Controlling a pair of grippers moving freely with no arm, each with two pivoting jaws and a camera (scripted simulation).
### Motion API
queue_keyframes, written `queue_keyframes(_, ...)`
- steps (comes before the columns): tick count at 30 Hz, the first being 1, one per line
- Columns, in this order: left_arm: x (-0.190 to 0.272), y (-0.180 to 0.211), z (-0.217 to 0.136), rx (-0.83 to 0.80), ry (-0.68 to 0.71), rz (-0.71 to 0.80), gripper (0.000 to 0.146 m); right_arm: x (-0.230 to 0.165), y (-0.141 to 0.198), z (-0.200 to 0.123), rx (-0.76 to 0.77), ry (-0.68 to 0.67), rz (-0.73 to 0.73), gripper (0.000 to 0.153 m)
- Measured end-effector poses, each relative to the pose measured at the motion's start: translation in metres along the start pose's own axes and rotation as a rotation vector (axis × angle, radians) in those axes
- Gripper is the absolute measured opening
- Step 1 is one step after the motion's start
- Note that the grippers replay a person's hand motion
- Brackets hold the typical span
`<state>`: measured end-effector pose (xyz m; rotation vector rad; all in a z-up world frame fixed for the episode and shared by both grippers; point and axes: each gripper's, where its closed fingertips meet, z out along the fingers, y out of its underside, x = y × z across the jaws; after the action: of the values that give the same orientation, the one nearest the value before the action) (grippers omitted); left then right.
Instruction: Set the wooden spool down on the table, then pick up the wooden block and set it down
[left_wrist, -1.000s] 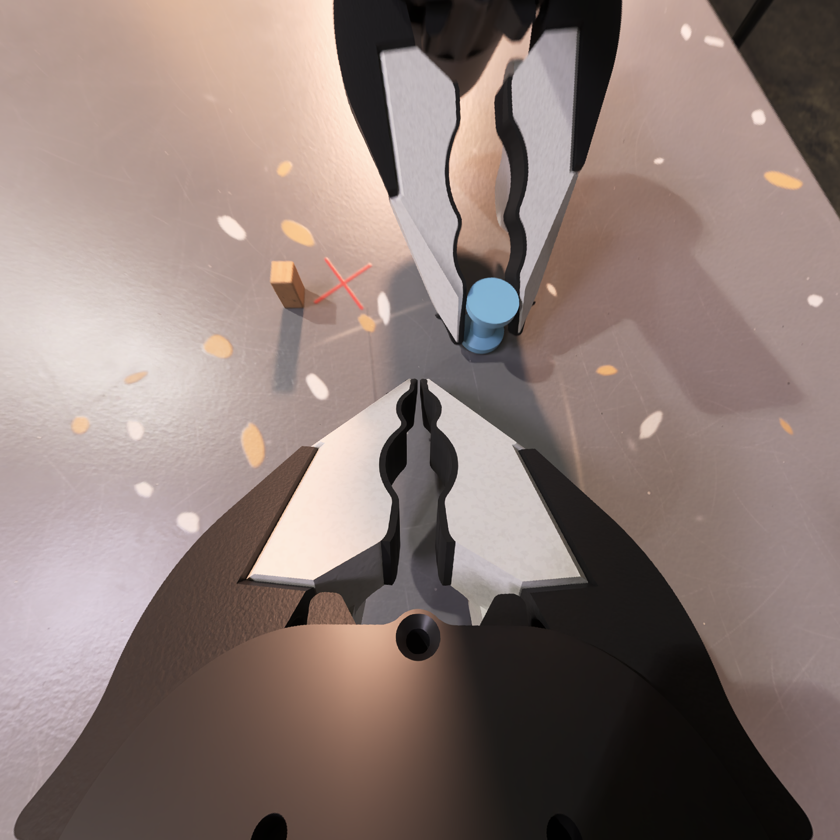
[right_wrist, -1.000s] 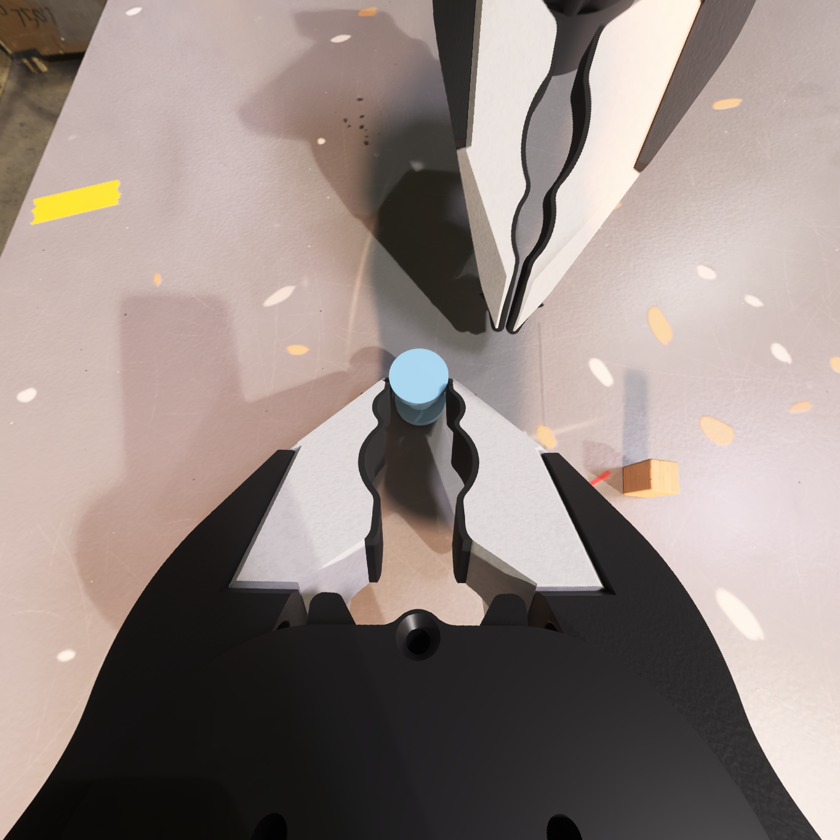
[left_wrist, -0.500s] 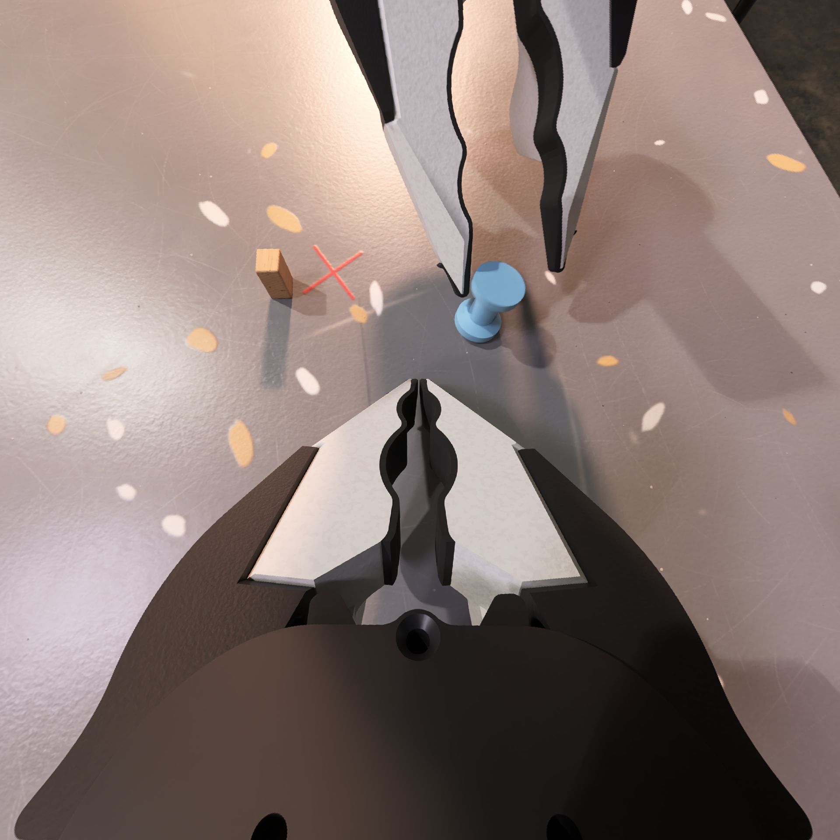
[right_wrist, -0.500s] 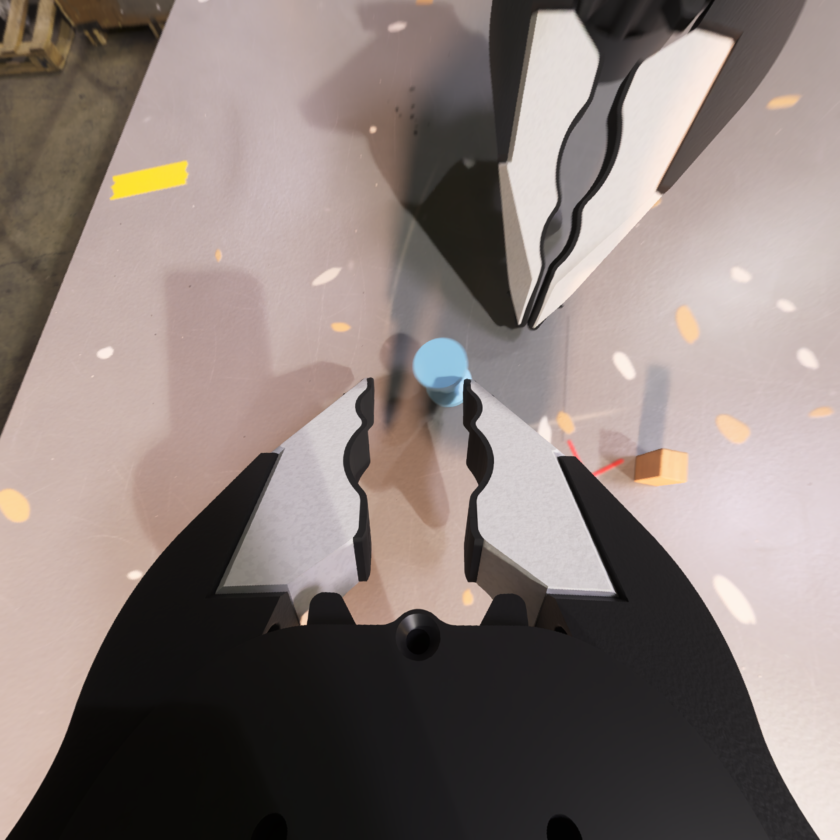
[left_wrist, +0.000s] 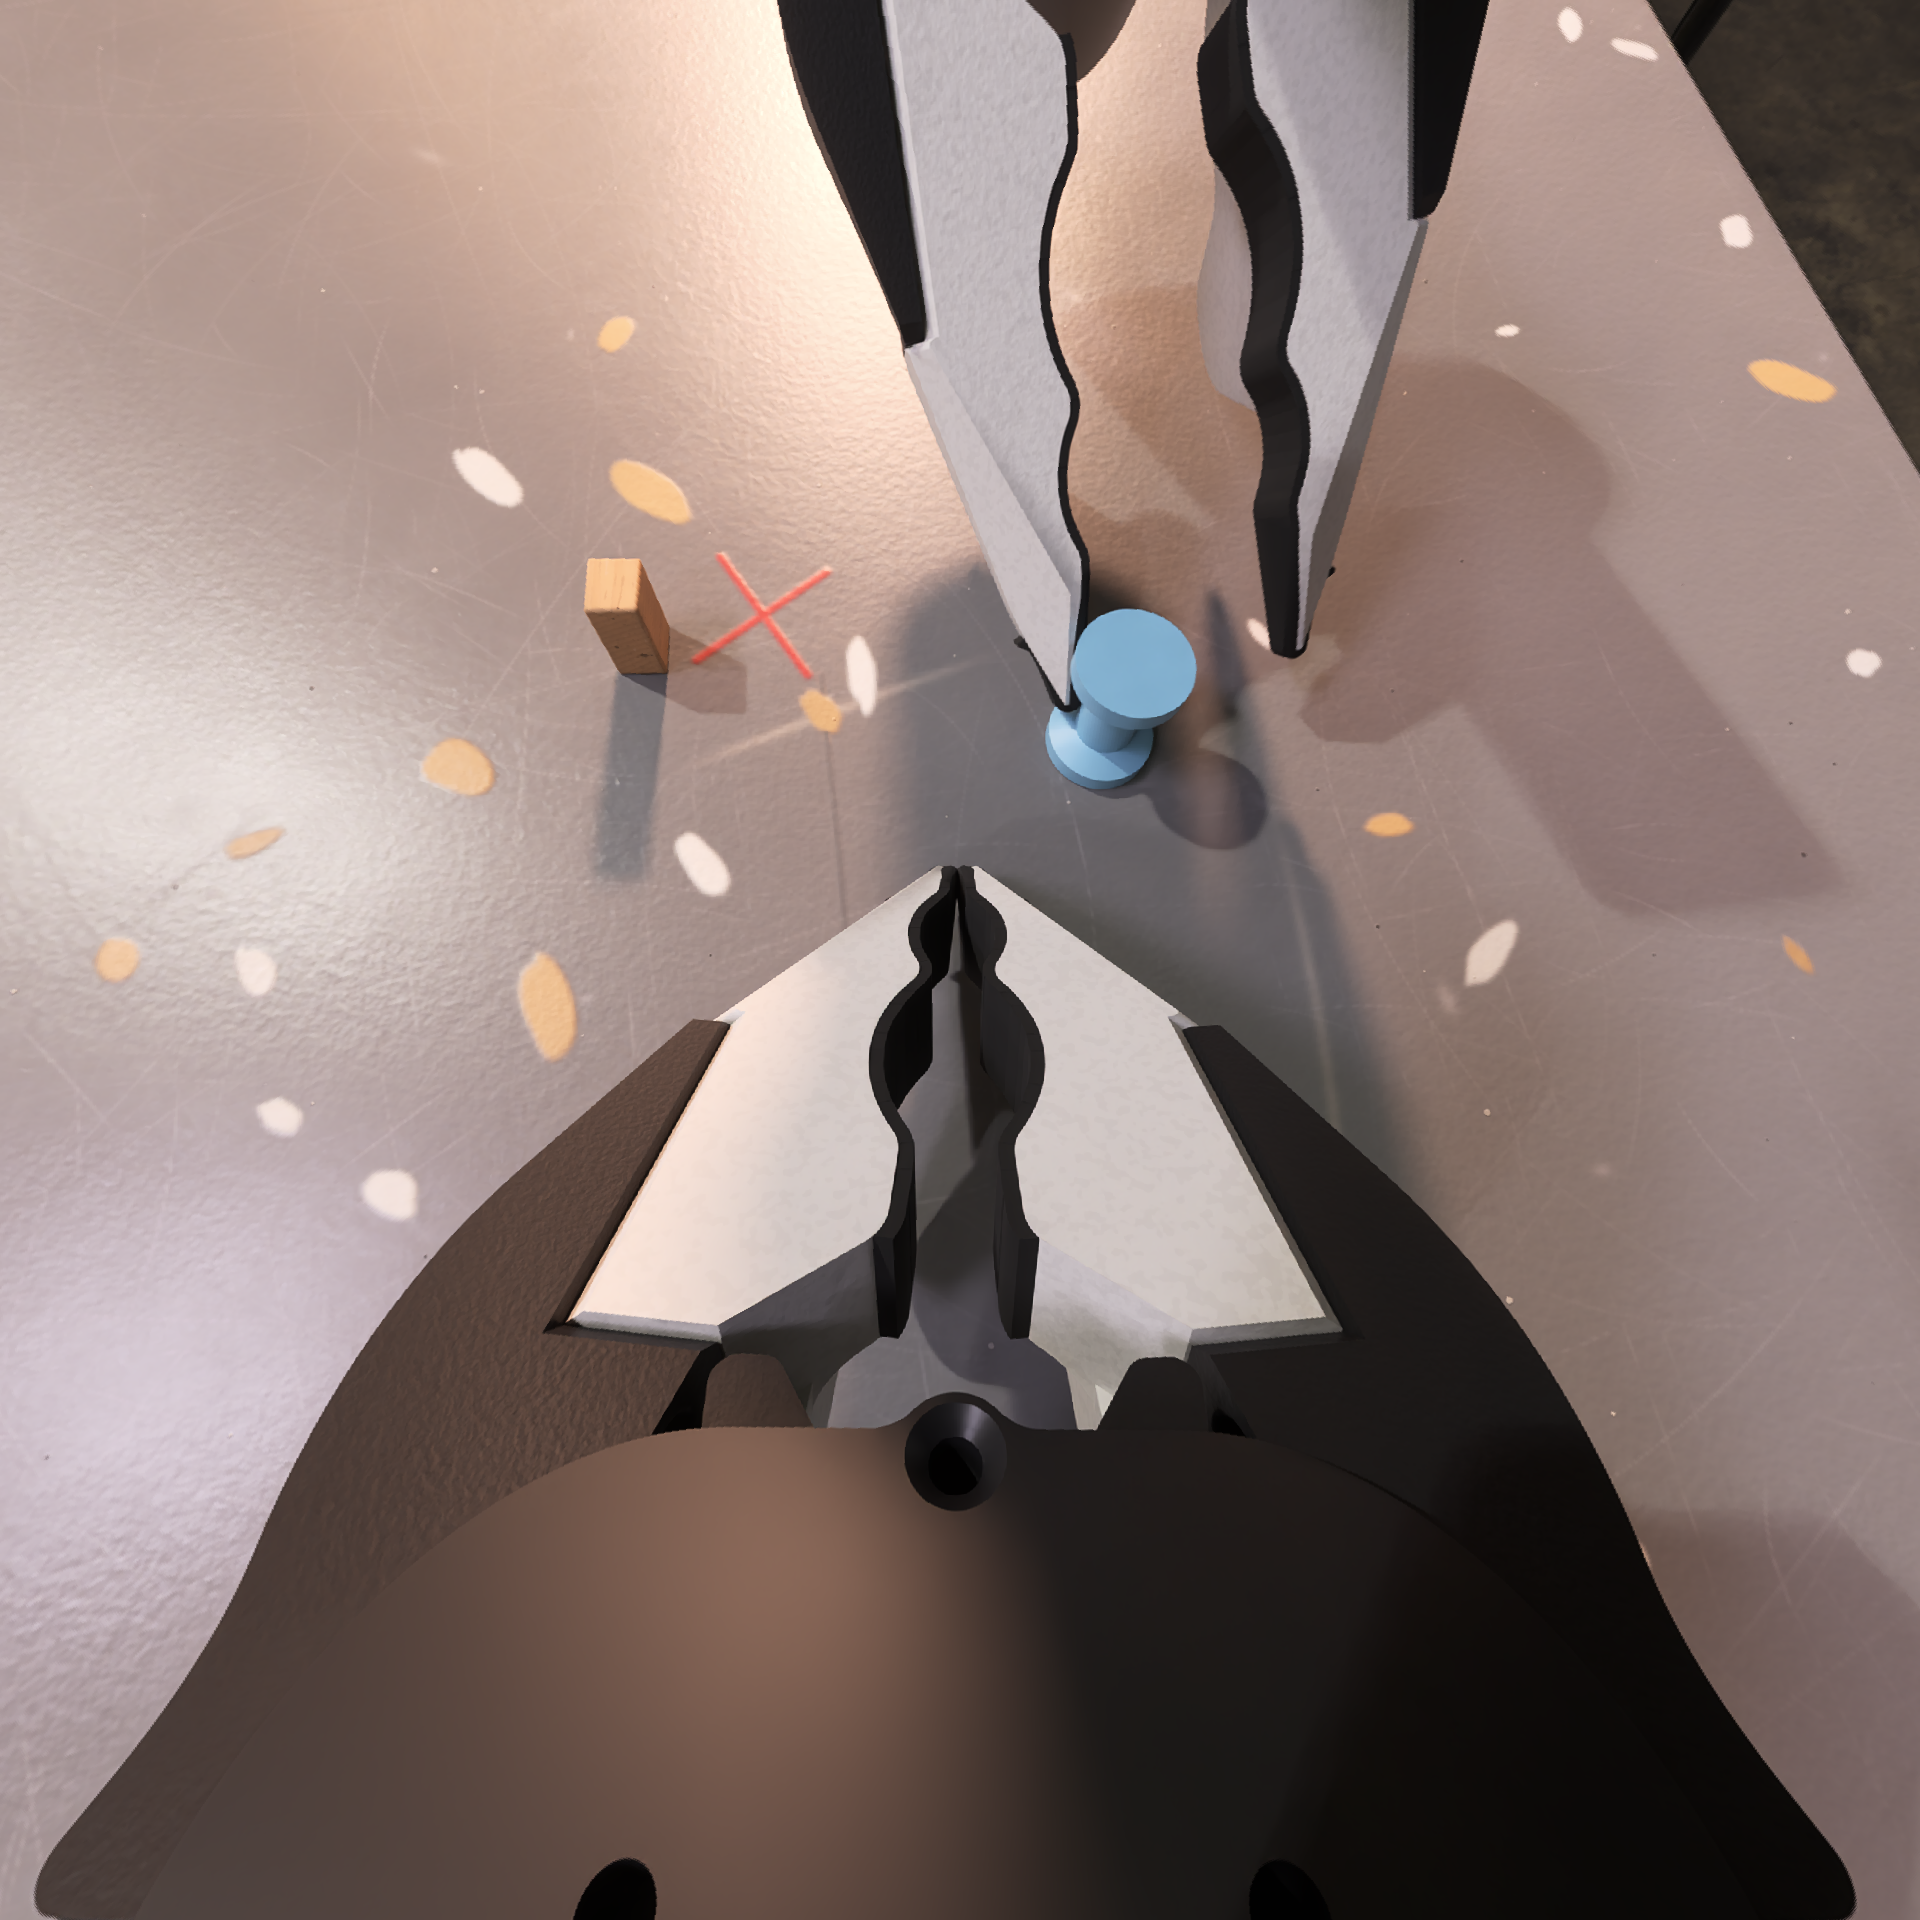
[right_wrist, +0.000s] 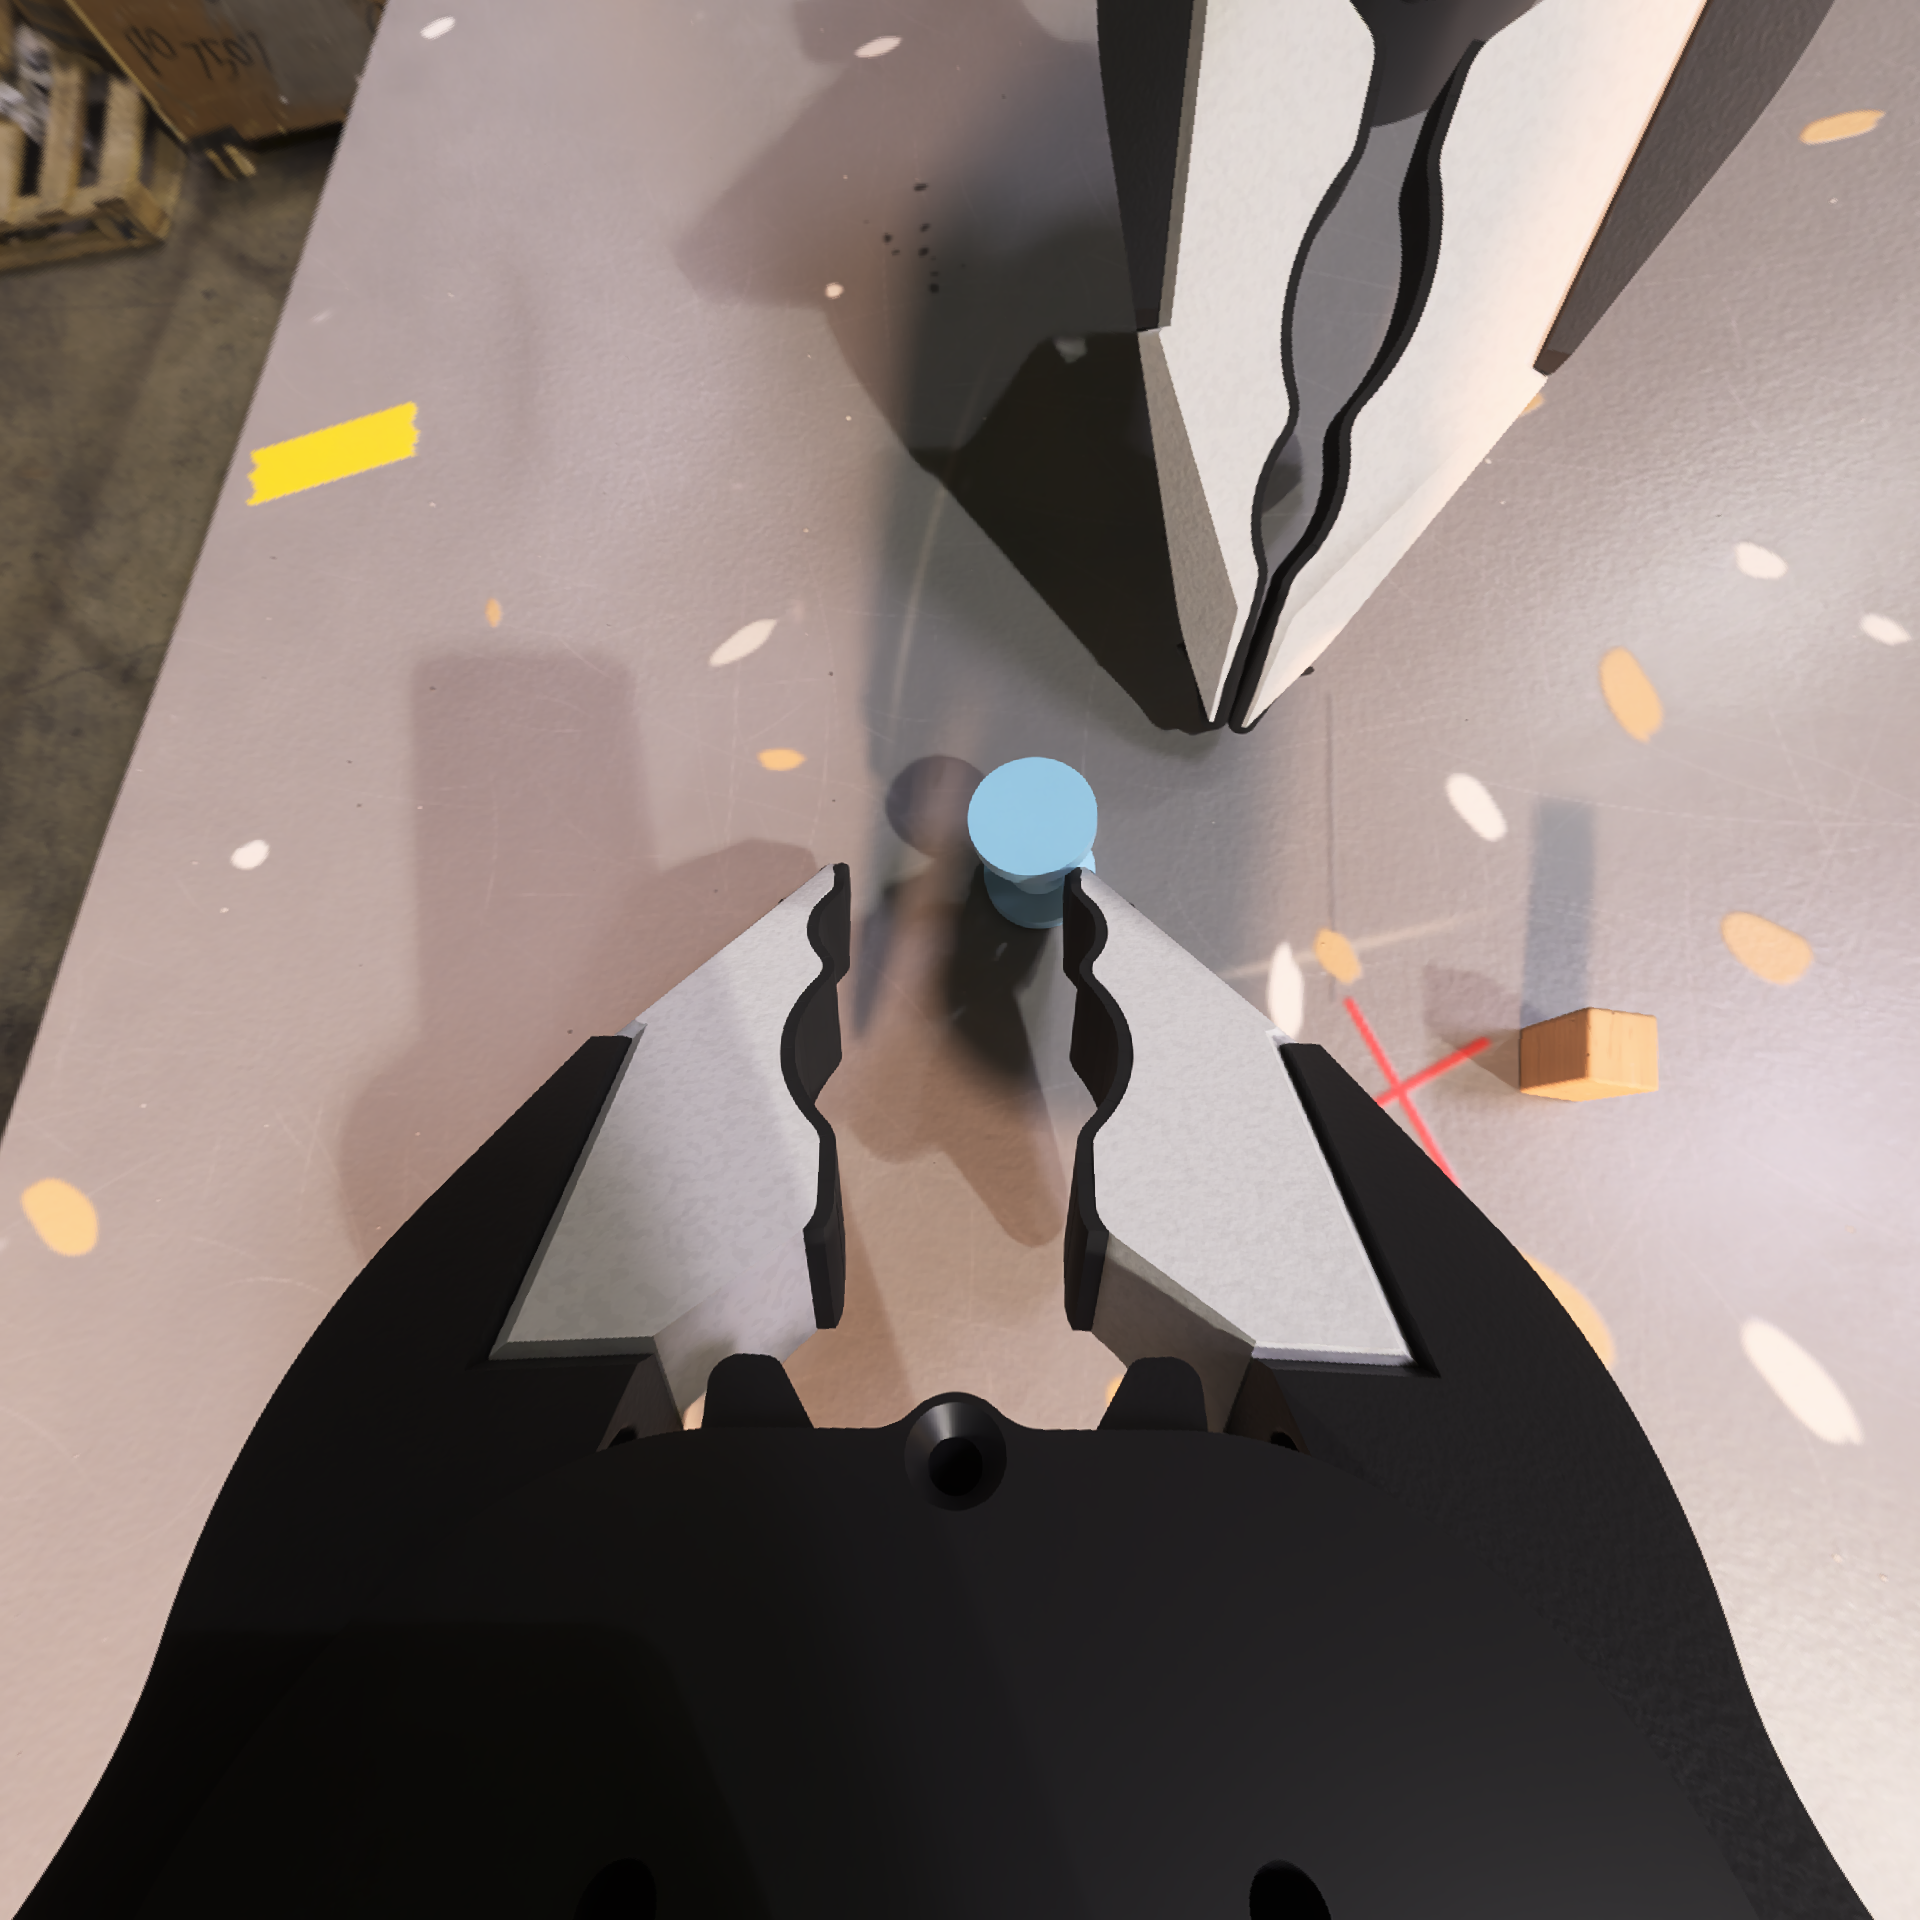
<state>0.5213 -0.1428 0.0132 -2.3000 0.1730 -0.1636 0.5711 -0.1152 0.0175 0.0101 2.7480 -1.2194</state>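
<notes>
Left wrist view: the left gripper (left_wrist: 956, 873) sits bottom centre, jaws fully closed and holding nothing. The blue spool (left_wrist: 1117, 707) stands upright on the bench (left_wrist: 312, 1247) just above centre, beside one finger of the right gripper (left_wrist: 1174, 634). The wooden block (left_wrist: 627, 629) stands left of centre, next to a red cross (left_wrist: 764, 615).

Right wrist view: the right gripper (right_wrist: 956, 883) is spread wide and empty, the spool (right_wrist: 1031, 836) just beyond its tips. The block (right_wrist: 1588, 1051) lies at centre right (nearer the left gripper (right_wrist: 1231, 717), judging by position).

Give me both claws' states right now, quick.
Left claw: closed, holding nothing.
Right claw: open, holding nothing; the blue spool stands on the table just past its tips.
</notes>
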Motion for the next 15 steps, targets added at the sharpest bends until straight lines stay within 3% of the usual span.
queue_keyframes(4,0.000,0.000,0.000,0.003,0.002,-0.001,0.000,0.004,-0.007,-0.012,0.007,-0.010,0.001,0.047)
queue_keyframes(8,0.000,0.000,0.000,0.004,0.003,-0.002,0.000,0.063,-0.017,-0.047,0.088,0.285,0.120,0.029)
queue_keyframes(15,0.000,-0.001,0.000,0.005,0.004,-0.002,0.000,0.103,0.010,-0.040,-0.260,0.396,-0.059,0.020)
